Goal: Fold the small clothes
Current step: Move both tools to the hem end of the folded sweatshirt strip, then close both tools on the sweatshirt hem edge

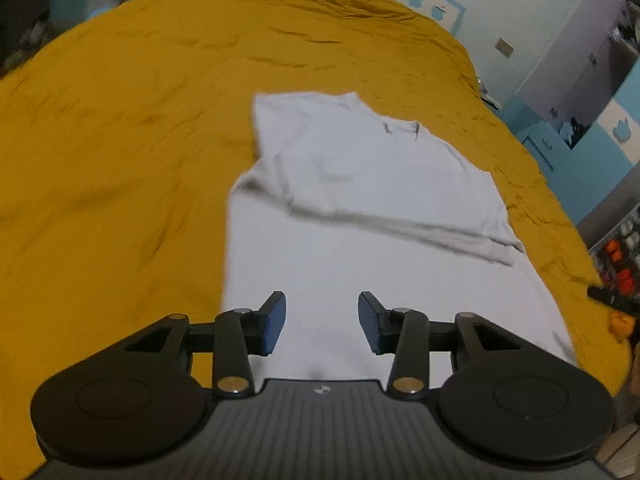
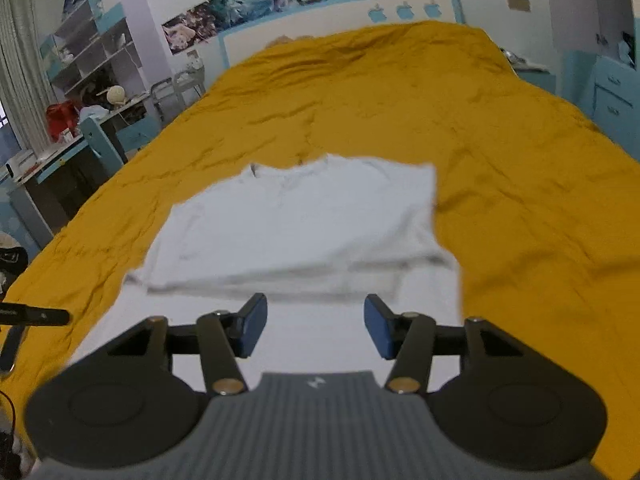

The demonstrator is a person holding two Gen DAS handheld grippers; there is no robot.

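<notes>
The left claw [image 1: 322, 322] hovers low over the near part of a white cotton T-shirt [image 1: 360, 216], aimed forward along the garment toward its collar. Its two blue-padded fingers [image 1: 276, 322] stand wide apart with nothing between them, and only white cloth shows through the gap. The right claw [image 2: 316, 326] is held in much the same pose, level and pointing up the bed, its blue pads [image 2: 378, 326] likewise spread with nothing gripped.

The T-shirt [image 2: 296, 220] lies flat on a mustard-yellow crumpled bedspread [image 1: 120, 120] that covers the whole bed. Its upper half, with the neckline [image 1: 402, 128] at the far end, is laid over the lower part, leaving a soft fold edge running across the cloth between the collar and the claws. In the right wrist view that fold edge sits just ahead of the fingertips. The sleeves appear tucked in, so the outline is roughly rectangular; motion blur hides finer creases.

At the left edge of the right wrist view a slim black bar, part of the other claw [image 2: 36, 316], pokes in above the bedspread [image 2: 520, 160]. Beyond the bed stand a white headboard with pale blue apple shapes [image 2: 406, 10], open wall shelves [image 2: 92, 52] holding assorted clutter, and a blue-edged cluttered worktop [image 2: 48, 152].
</notes>
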